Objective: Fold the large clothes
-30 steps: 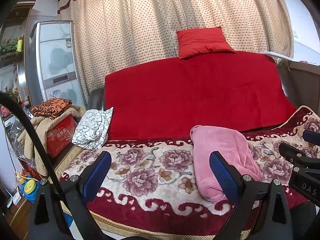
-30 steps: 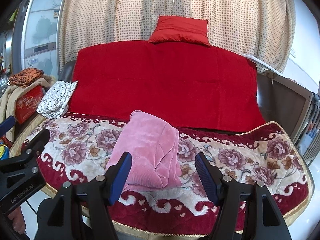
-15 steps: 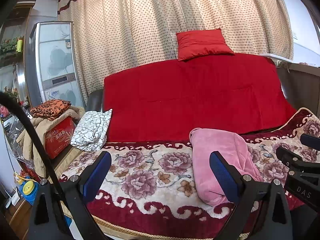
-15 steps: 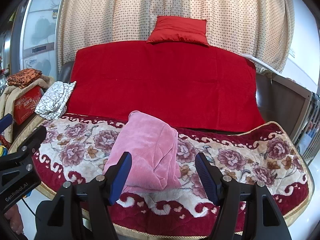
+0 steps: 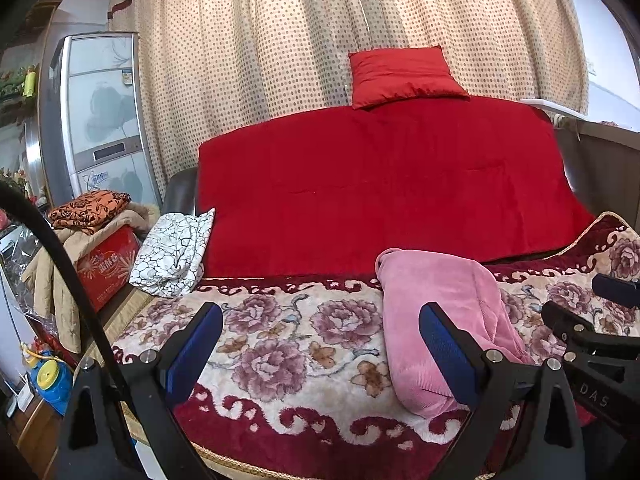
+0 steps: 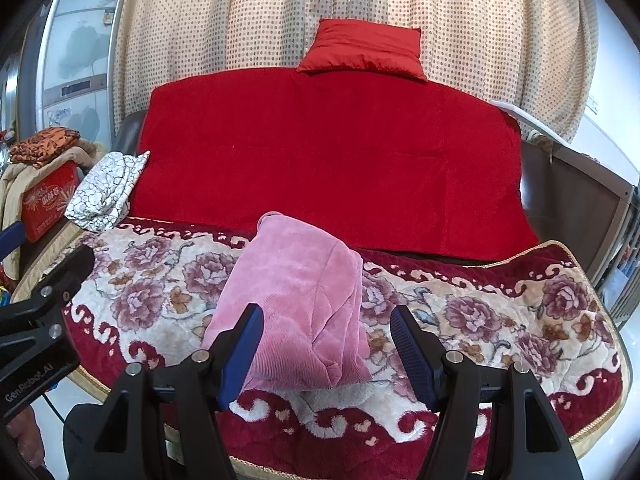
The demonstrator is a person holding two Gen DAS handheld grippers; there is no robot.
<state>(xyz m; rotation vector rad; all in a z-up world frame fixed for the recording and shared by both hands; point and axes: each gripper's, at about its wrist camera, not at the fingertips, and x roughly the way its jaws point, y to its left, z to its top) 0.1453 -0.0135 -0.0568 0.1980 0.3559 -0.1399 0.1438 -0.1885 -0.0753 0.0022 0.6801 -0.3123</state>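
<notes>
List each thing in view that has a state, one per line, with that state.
Pink garment: folded into a compact bundle, lying on the floral blanket, not held.
Left claw: open, empty, above the blanket's front edge.
Right claw: open, empty, in front of the garment's near edge.
Red cushion: resting on top of the sofa back.
White patterned cloth: bunched at the sofa's left end.

Sofa [image 6: 560, 208] across the middle of the frame, floral blanket [image 6: 500, 312] over its seat. On the blanket: folded pink cloth [image 6: 304, 292] at center, white patterned cloth [image 6: 106, 192] at left.
</notes>
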